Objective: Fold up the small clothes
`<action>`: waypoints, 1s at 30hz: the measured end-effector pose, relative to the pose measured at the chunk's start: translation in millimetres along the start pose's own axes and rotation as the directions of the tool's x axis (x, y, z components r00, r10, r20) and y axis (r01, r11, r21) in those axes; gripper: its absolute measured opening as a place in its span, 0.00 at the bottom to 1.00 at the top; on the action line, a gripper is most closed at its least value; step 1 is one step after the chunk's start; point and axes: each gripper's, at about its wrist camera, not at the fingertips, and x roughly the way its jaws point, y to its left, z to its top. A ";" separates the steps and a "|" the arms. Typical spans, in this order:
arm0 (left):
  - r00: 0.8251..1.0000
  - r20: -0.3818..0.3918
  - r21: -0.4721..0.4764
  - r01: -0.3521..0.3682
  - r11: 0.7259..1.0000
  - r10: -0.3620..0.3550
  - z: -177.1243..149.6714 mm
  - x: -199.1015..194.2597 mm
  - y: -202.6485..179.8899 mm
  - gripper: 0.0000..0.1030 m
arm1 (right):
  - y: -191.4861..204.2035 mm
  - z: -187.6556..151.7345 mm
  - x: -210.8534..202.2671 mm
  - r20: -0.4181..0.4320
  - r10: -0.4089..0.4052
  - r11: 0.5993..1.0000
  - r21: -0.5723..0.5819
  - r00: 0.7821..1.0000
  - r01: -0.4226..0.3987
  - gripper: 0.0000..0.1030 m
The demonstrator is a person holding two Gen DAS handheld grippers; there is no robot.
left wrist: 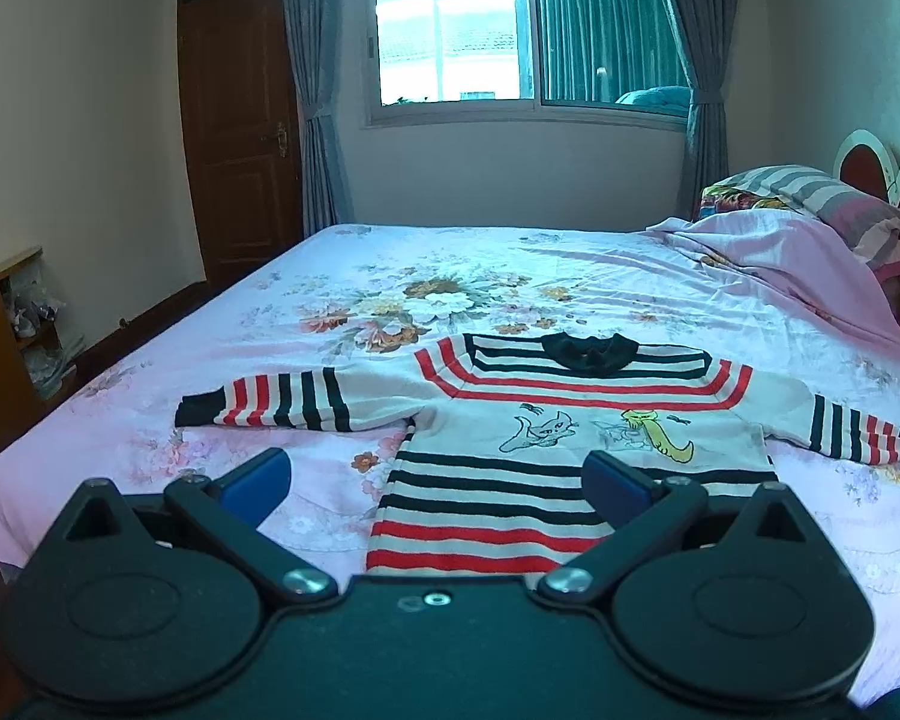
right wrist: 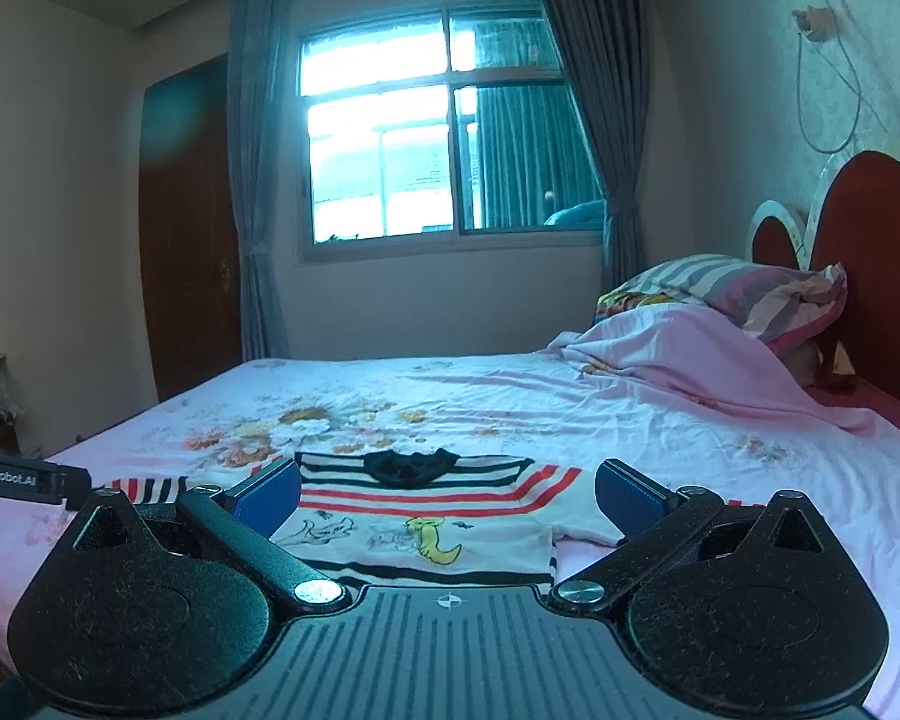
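Striped in black, red and white, a small knitted sweater (left wrist: 546,420) lies flat on the bed (left wrist: 390,276), face up, with both sleeves spread out to the sides and its black collar (left wrist: 588,354) pointing toward the window (left wrist: 510,30). A cartoon print with a yellow figure runs across the white chest band. The hem is the part nearest to both cameras.

The left gripper (left wrist: 437,477) hangs above the near edge of the bed, its jaws spread wide and holding nothing; in the left wrist view, one blue pad sits over bare sheet beside the sweater's left edge and the other over the striped lower body. Whether the pads touch the fabric cannot be told. The right gripper (right wrist: 448,495) is likewise wide apart and empty, framing the chest and collar of the sweater between its blue pads in its own view. At the left edge of that view a dark bar with white lettering, part of the other gripper, juts in near the sleeve.

The bed carries a pale floral sheet. A rumpled pink blanket (left wrist: 780,258) and a striped pillow (left wrist: 810,192) lie at the head end, against a red headboard (right wrist: 870,228). Grey curtains (left wrist: 315,90) flank the window, and a brown wooden door (left wrist: 234,120) stands to the left of it.
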 end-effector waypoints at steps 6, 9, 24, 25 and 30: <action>1.000 0.014 -0.012 -0.015 1.000 0.015 0.2 -6.2 -2.1 0.99 | -7.1 -3.8 4.0 0.001 -0.009 0.999 0.036 1.000 0.009 1.00; 0.999 0.027 -0.014 -0.022 1.000 0.022 2.9 -9.4 -2.6 0.99 | -10.3 -2.3 3.3 0.013 -0.021 0.999 0.040 1.000 0.020 1.00; 0.999 0.033 -0.047 -0.036 0.998 0.037 9.7 -16.6 -0.5 0.99 | -12.0 -6.1 -1.8 0.027 -0.029 0.999 0.042 0.999 0.028 1.00; 0.999 0.030 -0.043 -0.034 0.998 0.035 8.7 -16.0 -1.3 0.99 | -11.8 -6.6 -2.2 0.027 -0.032 0.999 0.036 0.999 0.031 1.00; 0.999 0.023 -0.041 -0.027 0.999 0.028 6.9 -13.6 -2.6 0.99 | -9.7 -7.2 -2.8 0.028 -0.033 0.999 0.035 0.999 0.032 1.00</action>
